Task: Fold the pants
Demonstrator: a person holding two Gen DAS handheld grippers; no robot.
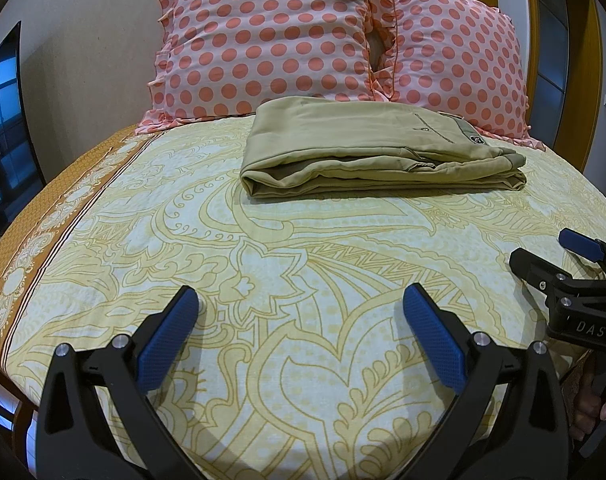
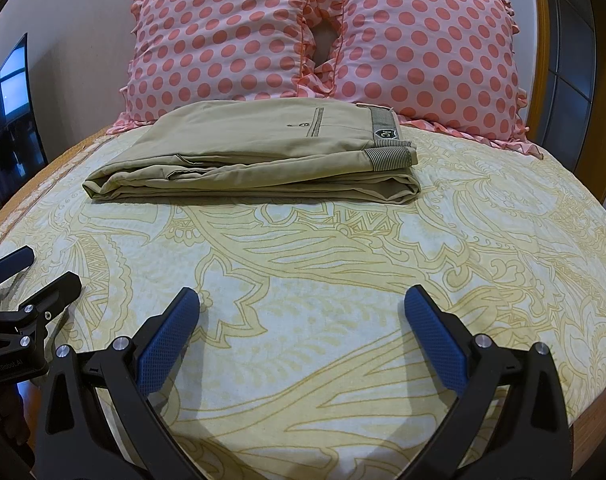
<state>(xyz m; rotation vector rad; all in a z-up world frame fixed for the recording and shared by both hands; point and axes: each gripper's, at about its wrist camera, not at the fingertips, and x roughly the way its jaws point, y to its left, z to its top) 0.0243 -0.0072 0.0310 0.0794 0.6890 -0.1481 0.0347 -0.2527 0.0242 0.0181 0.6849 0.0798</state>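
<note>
Left wrist view: pants (image 1: 379, 152) lie folded into a flat khaki bundle on the bed (image 1: 263, 264), ahead of the left claw (image 1: 299, 312) and off to its right, well apart from it.
Right wrist view: the same pants (image 2: 255, 156) lie ahead of the right claw (image 2: 301, 312) and slightly to its left, also well apart.
Landmark: the pants sit just in front of the two polka-dot pillows (image 2: 303, 36), their far edge touching or nearly touching them.
Long axis: runs across both views, left to right; waistband end with the badge (image 2: 385, 134) is at the right, folded leg end at the left.
Left claw state: spread wide, nothing between the pads.
Right claw state: spread wide, empty; seen also at the right edge of the left view (image 1: 551, 256).
Nearer side: neither clearly; the bundle lies between the two lines of sight.
Judgement: folding looks finished or nearly so; any further move means reaching forward toward the pillows.
</note>
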